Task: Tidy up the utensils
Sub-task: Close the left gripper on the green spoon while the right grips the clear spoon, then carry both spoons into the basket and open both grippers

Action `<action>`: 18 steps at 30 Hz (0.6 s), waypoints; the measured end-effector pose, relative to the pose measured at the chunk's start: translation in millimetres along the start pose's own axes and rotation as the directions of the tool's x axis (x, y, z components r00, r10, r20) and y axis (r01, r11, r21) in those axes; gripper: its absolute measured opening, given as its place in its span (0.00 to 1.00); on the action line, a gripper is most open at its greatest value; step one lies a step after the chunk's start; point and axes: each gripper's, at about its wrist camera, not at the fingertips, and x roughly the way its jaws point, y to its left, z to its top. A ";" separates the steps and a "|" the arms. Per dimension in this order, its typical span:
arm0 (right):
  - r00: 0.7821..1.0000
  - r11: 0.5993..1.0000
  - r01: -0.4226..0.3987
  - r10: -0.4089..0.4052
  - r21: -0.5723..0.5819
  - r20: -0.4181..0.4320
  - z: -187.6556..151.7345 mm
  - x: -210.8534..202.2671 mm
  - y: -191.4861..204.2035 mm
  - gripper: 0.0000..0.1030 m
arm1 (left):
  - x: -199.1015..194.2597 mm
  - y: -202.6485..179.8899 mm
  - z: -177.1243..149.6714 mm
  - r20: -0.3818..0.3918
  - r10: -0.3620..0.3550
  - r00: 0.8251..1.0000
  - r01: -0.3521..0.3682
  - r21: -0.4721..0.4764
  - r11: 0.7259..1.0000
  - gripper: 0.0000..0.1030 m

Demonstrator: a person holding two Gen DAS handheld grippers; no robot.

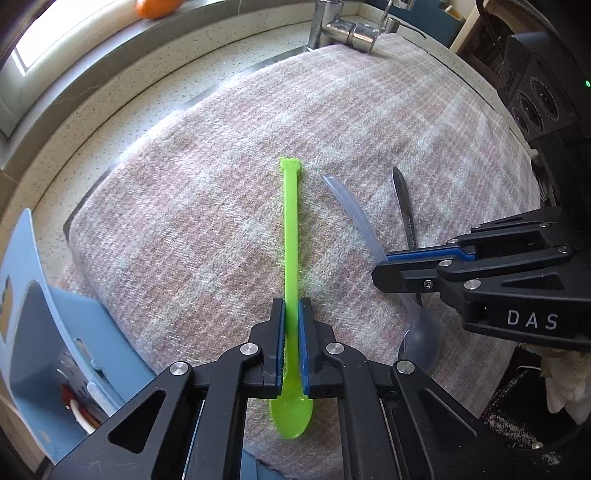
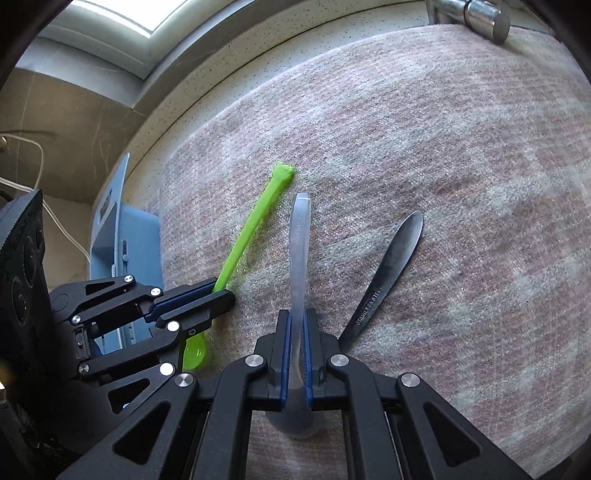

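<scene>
Green plastic spoon (image 1: 290, 236) sits clamped in the left gripper (image 1: 291, 306) on a checked towel (image 1: 207, 206). Alongside, the right gripper (image 2: 297, 317) pinches a clear spoon (image 2: 298, 240), apparently crossing a steel handle (image 2: 388, 273).

1. You are losing part of the green spoon (image 1: 290, 236) handle behind the left gripper (image 1: 291, 306) pads.
2. The right gripper (image 2: 297, 317) is covering the metal utensil (image 2: 388, 273) working end.
3. The frame edge is cropping the faucet (image 1: 343, 29).
</scene>
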 end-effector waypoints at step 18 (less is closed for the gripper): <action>0.986 0.989 -0.141 0.145 -0.054 0.086 14.1 -63.1 9.6 0.05 | -71.0 16.8 -29.2 0.257 -0.030 0.966 0.094 -0.239 0.966 0.05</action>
